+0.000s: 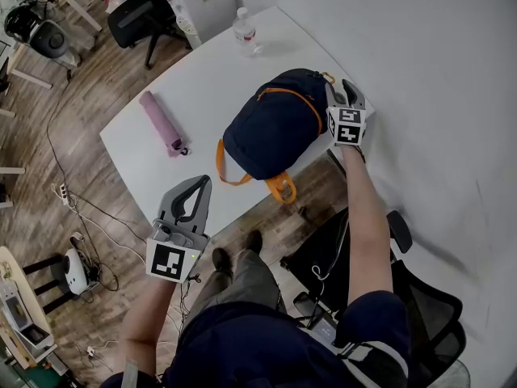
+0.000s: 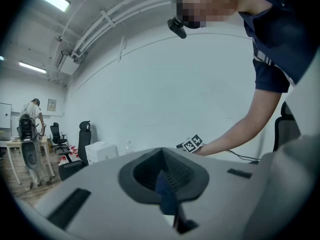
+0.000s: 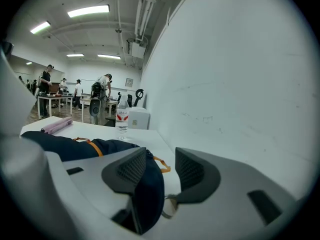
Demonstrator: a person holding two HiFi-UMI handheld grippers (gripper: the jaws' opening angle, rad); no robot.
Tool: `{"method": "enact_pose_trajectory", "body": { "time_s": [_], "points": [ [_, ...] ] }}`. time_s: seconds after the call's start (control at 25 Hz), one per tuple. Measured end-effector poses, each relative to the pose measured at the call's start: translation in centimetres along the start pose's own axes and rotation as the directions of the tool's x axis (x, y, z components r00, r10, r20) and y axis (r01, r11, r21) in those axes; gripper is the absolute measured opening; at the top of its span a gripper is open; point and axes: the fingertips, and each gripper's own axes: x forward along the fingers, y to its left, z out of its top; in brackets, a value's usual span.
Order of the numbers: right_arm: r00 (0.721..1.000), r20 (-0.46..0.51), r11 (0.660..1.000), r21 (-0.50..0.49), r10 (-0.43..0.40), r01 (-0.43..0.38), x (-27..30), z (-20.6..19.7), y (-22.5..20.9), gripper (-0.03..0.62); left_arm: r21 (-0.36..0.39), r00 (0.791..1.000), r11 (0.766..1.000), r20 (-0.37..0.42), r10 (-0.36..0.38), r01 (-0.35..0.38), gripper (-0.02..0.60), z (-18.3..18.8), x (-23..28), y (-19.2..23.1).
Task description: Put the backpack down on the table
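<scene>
The white table [image 1: 202, 95] carries the navy backpack [image 1: 275, 128], which lies on its near right part, resting fully on the surface. So the putting down seems done, and the step in hand is the release. The right gripper [image 1: 346, 91] is at the right end of the bag with its fingers spread, dark fabric between them but not pinched. The left gripper [image 1: 200, 184] hangs near left, off the table, fingers pressed together. Next, I think, the right gripper must draw away without catching the fabric.

free: table [image 1: 202, 95] between umbrella [image 1: 161, 122] and backpack [image 1: 275, 128] | obstacle: bottle [image 1: 245, 31] far edge
</scene>
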Motion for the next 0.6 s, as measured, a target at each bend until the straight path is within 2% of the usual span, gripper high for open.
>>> {"method": "enact_pose_trajectory", "body": {
  "time_s": [0.2,0.28,0.36,0.52,0.6],
  "points": [
    [0.999,0.038,1.0,0.0,0.013,-0.013,-1.3,1.4,0.6,0.179,-0.002,1.0,1.0,0.003,-0.009,0.009,0.005,0.2,-0.2,-0.2],
    [0.999,0.042,1.0,-0.003,0.014,-0.014,-1.8,1.8,0.6,0.154,-0.003,1.0,1.0,0.005,-0.013,0.013,0.005,0.3,-0.3,-0.3],
    [0.999,0.049,1.0,-0.005,0.016,-0.015,-2.4,2.1,0.8,0.097,-0.003,1.0,1.0,0.008,-0.015,0.015,0.005,0.5,-0.5,-0.4],
    [0.996,0.08,1.0,-0.005,0.025,-0.025,-3.8,3.0,1.6,0.095,-0.002,1.0,1.0,0.015,-0.016,0.016,0.005,0.7,-0.7,-0.3],
    [0.995,0.097,1.0,-0.004,0.03,-0.03,-4.5,3.7,2.3,0.068,0.002,1.0,1.0,0.015,-0.015,0.015,0.005,0.8,-0.9,-0.2]
  ]
}}
